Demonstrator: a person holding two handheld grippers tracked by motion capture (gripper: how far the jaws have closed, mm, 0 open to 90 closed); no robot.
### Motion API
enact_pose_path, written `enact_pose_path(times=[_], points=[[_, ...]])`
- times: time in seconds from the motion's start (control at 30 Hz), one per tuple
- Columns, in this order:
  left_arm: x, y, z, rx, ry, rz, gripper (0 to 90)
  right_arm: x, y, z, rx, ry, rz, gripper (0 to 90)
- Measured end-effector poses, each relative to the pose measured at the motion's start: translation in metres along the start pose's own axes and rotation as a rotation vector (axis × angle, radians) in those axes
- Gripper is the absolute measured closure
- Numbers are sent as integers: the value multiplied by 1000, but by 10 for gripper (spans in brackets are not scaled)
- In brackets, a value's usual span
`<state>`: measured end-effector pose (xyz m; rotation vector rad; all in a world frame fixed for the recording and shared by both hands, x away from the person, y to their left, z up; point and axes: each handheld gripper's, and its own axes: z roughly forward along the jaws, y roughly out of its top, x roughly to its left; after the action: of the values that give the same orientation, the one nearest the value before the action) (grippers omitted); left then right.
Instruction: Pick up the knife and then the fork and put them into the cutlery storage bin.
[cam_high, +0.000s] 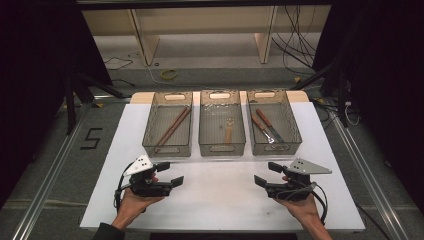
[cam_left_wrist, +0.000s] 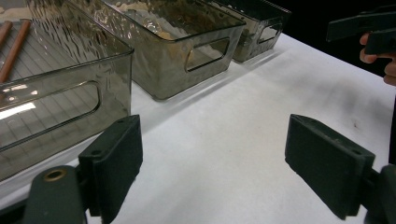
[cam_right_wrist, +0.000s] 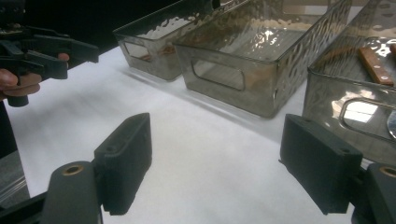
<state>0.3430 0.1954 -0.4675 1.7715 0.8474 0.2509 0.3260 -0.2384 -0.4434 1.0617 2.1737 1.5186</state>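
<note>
**Bins loaded, both tools idle**

While both grippers hover low over the bare white table, we note that nothing is held: the left gripper at lower left of the high view has its jaws spread with nothing between them, and the right gripper at lower right likewise.

Nearest things are three smoky clear bins in a row at centre frame.
- Left bin: two long brown sticks, likely chopsticks, lying diagonally.
- Middle bin: one small wooden utensil; we cannot tell its kind.
- Right bin: two wood-handled pieces with metal ends, probably knives or forks.

Handling, as we judge it: the utensils look light, stiff and thin, apt to roll or slip, so we would pinch across a handle near mid-length. The bins look rigid, glossy plastic with slick walls; the cut-out handle on each near end is the sensible hold.
</note>
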Motion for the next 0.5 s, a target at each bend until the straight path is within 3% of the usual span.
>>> enact_pose_path(times=[0.5], points=[[0,-1,-2,-1,-1,-1,185,2,-12,-7,9,-16,-1,257]])
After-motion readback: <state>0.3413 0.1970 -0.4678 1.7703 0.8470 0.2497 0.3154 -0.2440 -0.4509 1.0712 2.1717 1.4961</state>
